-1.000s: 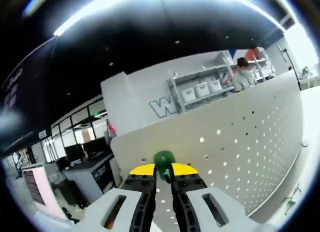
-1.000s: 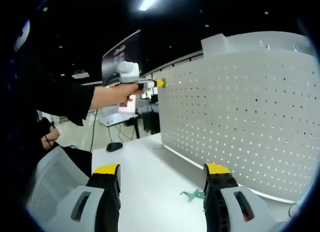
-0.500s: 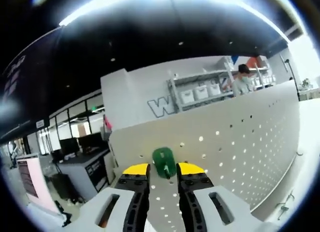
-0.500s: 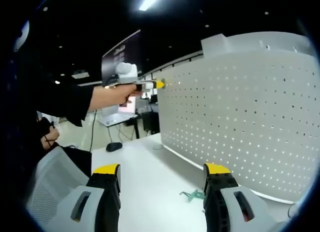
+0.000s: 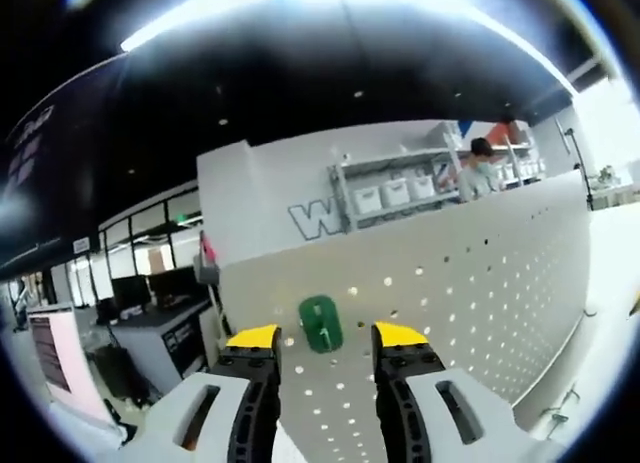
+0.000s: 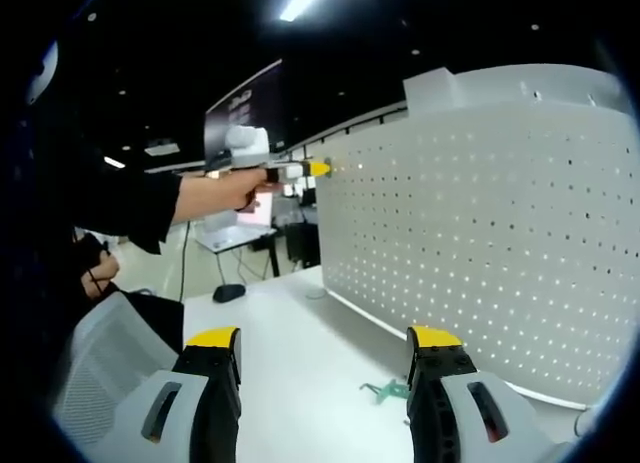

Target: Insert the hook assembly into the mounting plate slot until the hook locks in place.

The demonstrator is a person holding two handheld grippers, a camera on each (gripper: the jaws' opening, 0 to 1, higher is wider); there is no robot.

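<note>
A green hook (image 5: 320, 323) hangs on the white pegboard plate (image 5: 480, 283) near its upper corner. My left gripper (image 5: 325, 335) stands open just short of it, its yellow-tipped jaws apart on either side and not touching the hook. In the right gripper view the left gripper (image 6: 318, 168) is seen from the side at the pegboard's (image 6: 500, 233) top left corner, held by a person's hand (image 6: 225, 191). My right gripper (image 6: 325, 345) is open and empty, low over the white table (image 6: 290, 363). A second green hook (image 6: 385, 390) lies on the table near the board's foot.
A black mouse (image 6: 228, 293) with its cable lies at the table's far edge. A mesh chair back (image 6: 105, 358) stands at lower left. Behind the board are shelves with bins (image 5: 400, 193), a person (image 5: 478, 168), and desks with monitors (image 5: 150, 303).
My left gripper has opened and let go of the green hook, which stays on the pegboard. The left gripper has backed off a little. The right gripper has not moved.
</note>
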